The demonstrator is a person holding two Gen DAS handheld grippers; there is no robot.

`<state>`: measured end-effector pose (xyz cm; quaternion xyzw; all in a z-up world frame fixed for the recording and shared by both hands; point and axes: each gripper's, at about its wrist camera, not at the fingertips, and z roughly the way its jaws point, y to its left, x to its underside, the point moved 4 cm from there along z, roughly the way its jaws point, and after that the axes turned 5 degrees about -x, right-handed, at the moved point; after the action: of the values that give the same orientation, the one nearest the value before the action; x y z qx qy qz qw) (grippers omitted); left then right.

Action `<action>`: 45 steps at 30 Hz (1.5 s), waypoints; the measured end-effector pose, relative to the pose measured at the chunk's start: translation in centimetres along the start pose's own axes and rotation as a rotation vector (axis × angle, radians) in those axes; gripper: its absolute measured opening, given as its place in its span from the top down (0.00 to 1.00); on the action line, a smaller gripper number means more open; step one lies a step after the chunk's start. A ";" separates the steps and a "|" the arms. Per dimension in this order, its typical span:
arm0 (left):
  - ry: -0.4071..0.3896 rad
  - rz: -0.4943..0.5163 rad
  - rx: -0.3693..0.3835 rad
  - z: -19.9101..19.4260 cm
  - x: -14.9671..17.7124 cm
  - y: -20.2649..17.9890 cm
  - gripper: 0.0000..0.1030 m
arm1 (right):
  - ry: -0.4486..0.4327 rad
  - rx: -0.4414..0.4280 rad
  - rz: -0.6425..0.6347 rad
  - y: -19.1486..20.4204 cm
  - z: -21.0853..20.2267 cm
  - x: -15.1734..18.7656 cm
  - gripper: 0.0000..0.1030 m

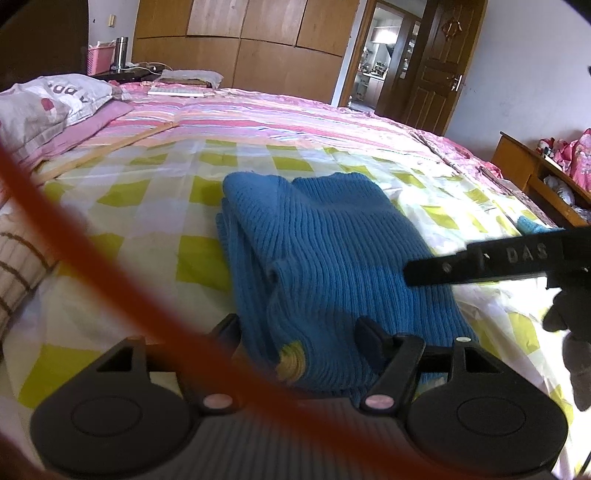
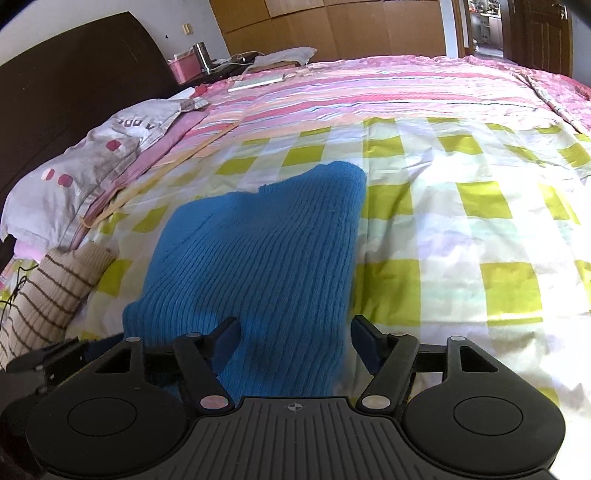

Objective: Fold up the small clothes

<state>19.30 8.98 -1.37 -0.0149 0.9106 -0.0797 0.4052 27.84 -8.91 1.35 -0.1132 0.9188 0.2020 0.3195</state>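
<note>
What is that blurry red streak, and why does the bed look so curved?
Left wrist view: the red streak is something out of focus very near the lens, perhaps a cord. Both views: the fisheye lens bows the bed and darkens the corners. Right wrist view: shadow darkens the blue sweater near the camera.

A bedroom in a home: a wide bed (image 2: 461, 229) under a green-checked sheet and pink striped quilt (image 1: 295, 114), a pillow (image 2: 92, 158) against a dark headboard (image 2: 74, 74), wooden wardrobes (image 1: 240, 33) along the far wall, and an open door (image 1: 439, 62) to another room.
</note>
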 end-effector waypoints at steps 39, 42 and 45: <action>0.002 0.038 -0.002 1.0 0.7 -1.0 0.20 | -0.032 -0.064 0.120 -0.6 5.2 -1.3 0.27; -0.006 0.056 -0.006 0.9 0.8 -1.3 0.23 | -0.033 -0.062 0.114 -0.5 5.2 -1.3 0.30; -0.012 0.067 -0.002 0.7 0.8 -1.5 0.28 | -0.035 -0.053 0.110 -0.4 5.2 -1.3 0.30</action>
<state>19.26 7.29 -2.19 0.0147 0.9082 -0.0649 0.4132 31.76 -6.85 -1.69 -0.0673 0.9122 0.2456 0.3210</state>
